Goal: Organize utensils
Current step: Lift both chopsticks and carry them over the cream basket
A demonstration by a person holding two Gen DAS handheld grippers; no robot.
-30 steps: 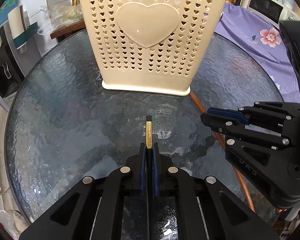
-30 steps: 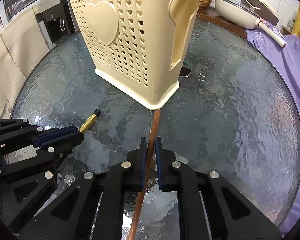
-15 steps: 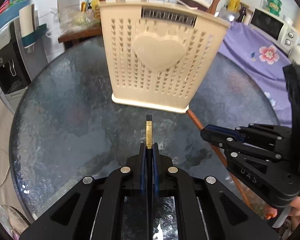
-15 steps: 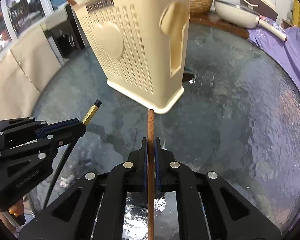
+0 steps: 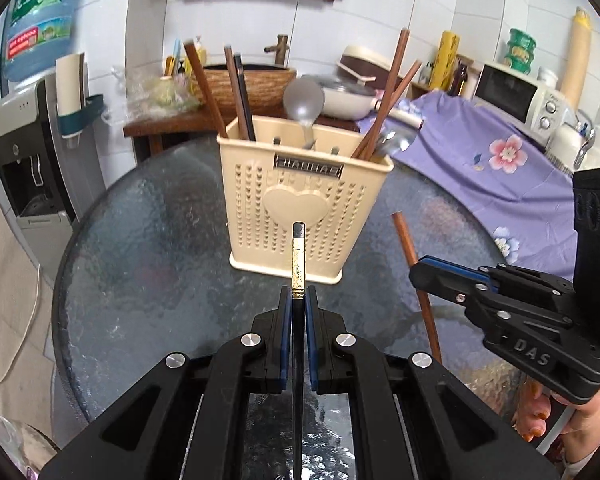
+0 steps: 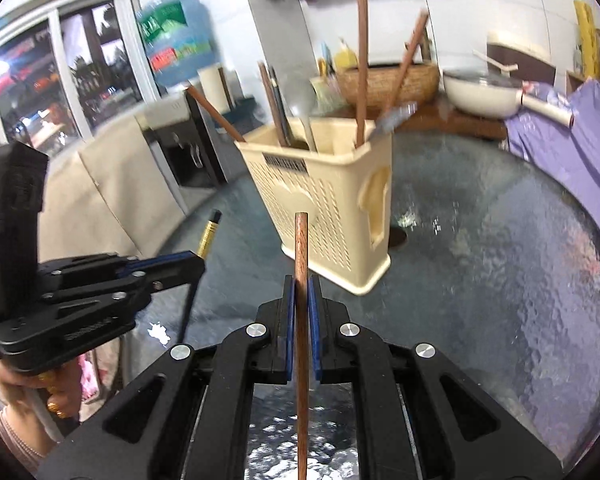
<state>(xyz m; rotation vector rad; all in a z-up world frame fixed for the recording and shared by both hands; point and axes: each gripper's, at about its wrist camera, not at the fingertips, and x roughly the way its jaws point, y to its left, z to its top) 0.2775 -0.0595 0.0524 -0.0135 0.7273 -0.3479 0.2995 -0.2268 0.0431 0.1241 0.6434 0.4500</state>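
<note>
- Left wrist view: the left tool (image 5: 299, 294) has its blue pads closed tight on a black chopstick (image 5: 298, 256) with a gold band near its tip; the stick runs straight forward between the fingers and its tip points at the heart on the holder's front.
- Straight ahead of that tool a cream perforated utensil holder (image 5: 304, 208) stands upright on the round glass surface (image 5: 140, 264). Brown chopsticks (image 5: 384, 100), dark ones and a spoon (image 5: 305, 102) stick up out of it.
- To the right of the left tool, the right tool (image 5: 416, 276) is seen from the side, with a brown wooden chopstick (image 5: 414, 268) passing through its tip at a slant.
- Right wrist view: the right tool (image 6: 301, 292) is pinched shut on the brown wooden chopstick (image 6: 301, 280), which stands between the pads and reaches forward to just in front of the holder's near corner.
- The utensil holder (image 6: 332, 204) is ahead and slightly right of this tool, on the glass surface (image 6: 500, 260).
- To the left, the left tool (image 6: 198, 258) holds the black chopstick (image 6: 209, 236), gold-banded end angled up, well apart from the holder.
</note>
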